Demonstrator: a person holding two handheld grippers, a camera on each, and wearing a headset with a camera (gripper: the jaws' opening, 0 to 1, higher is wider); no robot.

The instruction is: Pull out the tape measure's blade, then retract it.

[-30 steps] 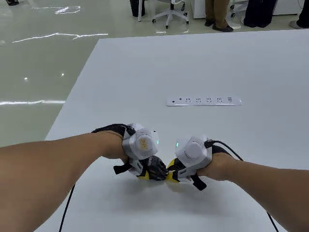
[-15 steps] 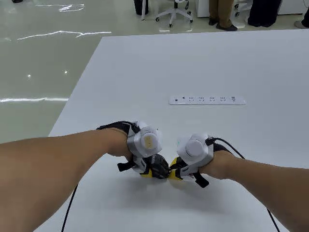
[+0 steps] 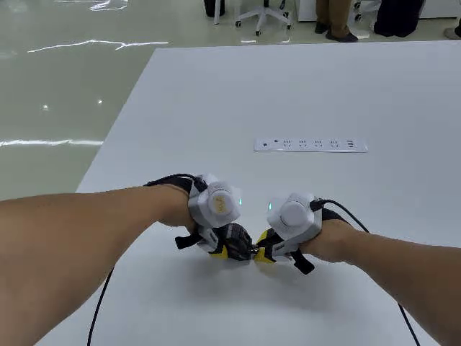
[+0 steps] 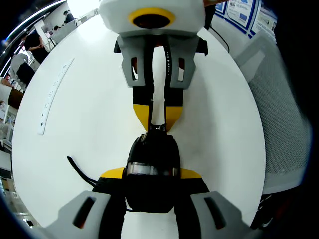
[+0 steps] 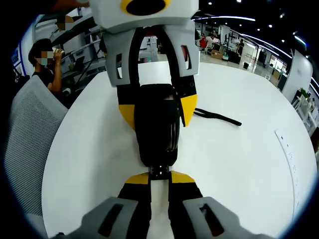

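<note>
The tape measure (image 3: pixel 238 240), a black case, sits on the white table (image 3: pixel 216 108) on the person's side of the power strip (image 3: pixel 310 145) and off toward that strip's left end, well apart from it. The left tool (image 3: pixel 229 250) is clenched around the case, with a yellow-tipped jaw pressed to each flank. The right tool (image 3: pixel 263 254) faces it nose to nose, on the side of the case that lies more nearly below the power strip. Its jaws are pinched together on the end tab of the blade (image 4: pixel 157 127), right at the mouth of the case, and hardly any blade shows between the tab and the case. Both tools are held low, close above the table, and their tips nearly meet. A thin black strap (image 5: pixel 218 117) trails from the case and lies loose on the table, on the side toward the power strip. Both forearms reach in from the near edge, and a black cable runs back from each tool.
</note>
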